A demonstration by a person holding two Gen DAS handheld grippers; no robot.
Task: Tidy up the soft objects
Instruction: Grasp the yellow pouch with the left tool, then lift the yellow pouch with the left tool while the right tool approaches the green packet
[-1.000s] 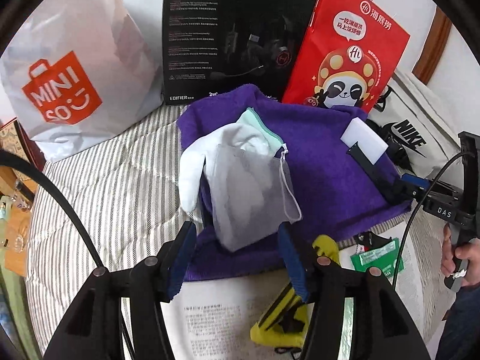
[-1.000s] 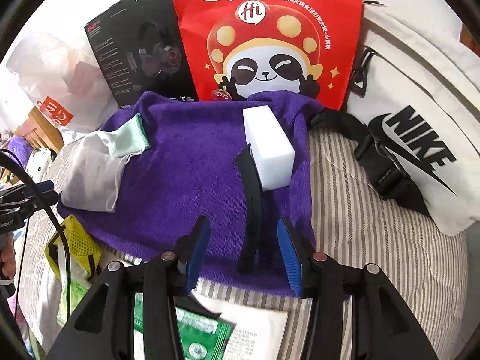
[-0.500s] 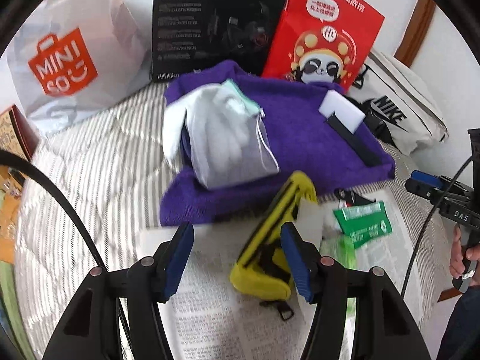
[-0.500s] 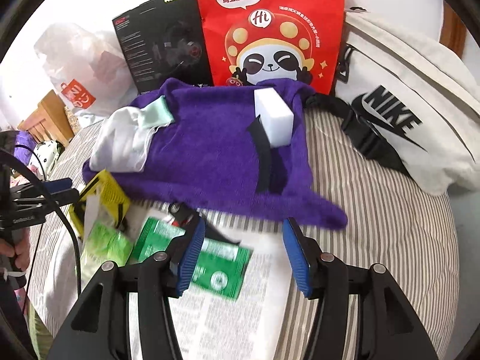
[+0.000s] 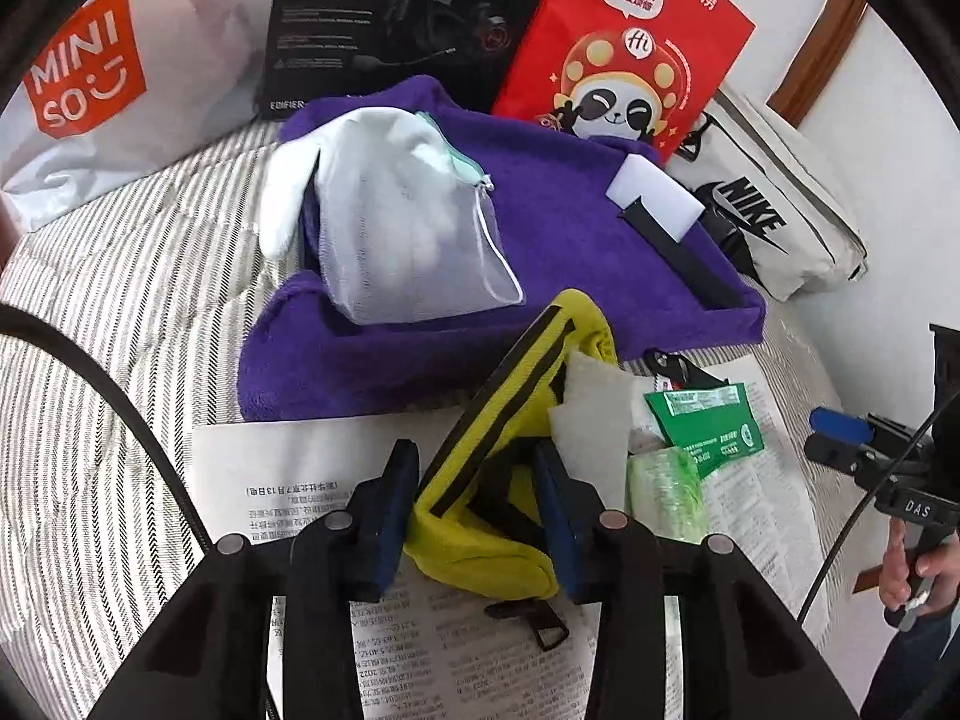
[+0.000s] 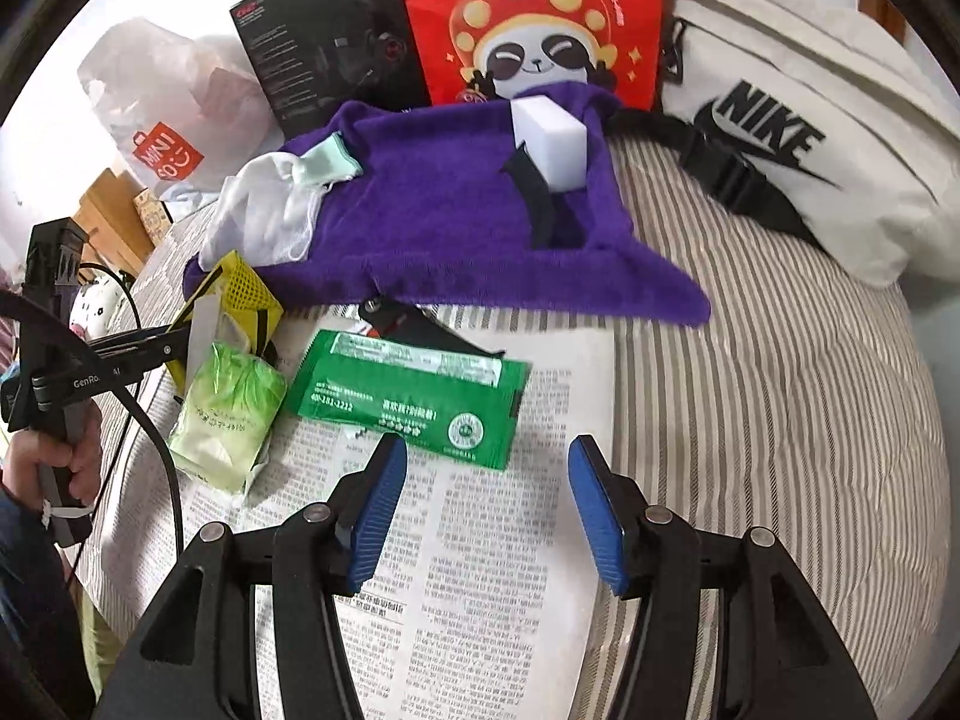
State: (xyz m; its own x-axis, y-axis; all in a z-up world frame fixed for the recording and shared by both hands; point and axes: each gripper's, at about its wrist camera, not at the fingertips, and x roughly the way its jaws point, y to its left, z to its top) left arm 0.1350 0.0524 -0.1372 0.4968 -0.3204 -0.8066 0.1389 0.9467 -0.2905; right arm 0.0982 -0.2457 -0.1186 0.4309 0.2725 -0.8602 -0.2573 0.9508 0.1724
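A purple towel [image 5: 540, 228] lies on the striped bed and carries a white mesh pouch [image 5: 408, 240], a white sponge block [image 5: 654, 198] and a black strap [image 5: 678, 252]. In front of it, on a newspaper [image 5: 288, 480], lie a yellow pouch [image 5: 498, 420], a green sachet [image 5: 708, 426] and a pale green packet [image 5: 663, 492]. My left gripper [image 5: 477, 504] is open with its fingers on either side of the yellow pouch. My right gripper [image 6: 486, 510] is open and empty over the newspaper [image 6: 480, 570], just short of the green sachet [image 6: 408, 396]. The towel [image 6: 450, 204] lies beyond it.
A Miniso bag [image 5: 108, 78], a black headset box [image 5: 396, 18], a red panda bag [image 5: 624, 54] and a white Nike bag [image 5: 774, 210] stand along the back. The bed's right side [image 6: 780, 390] is bare striped cover.
Both grippers have drawn back from the purple towel toward the newspaper. The left now straddles the yellow pouch. The right has opened wider near the green sachet.
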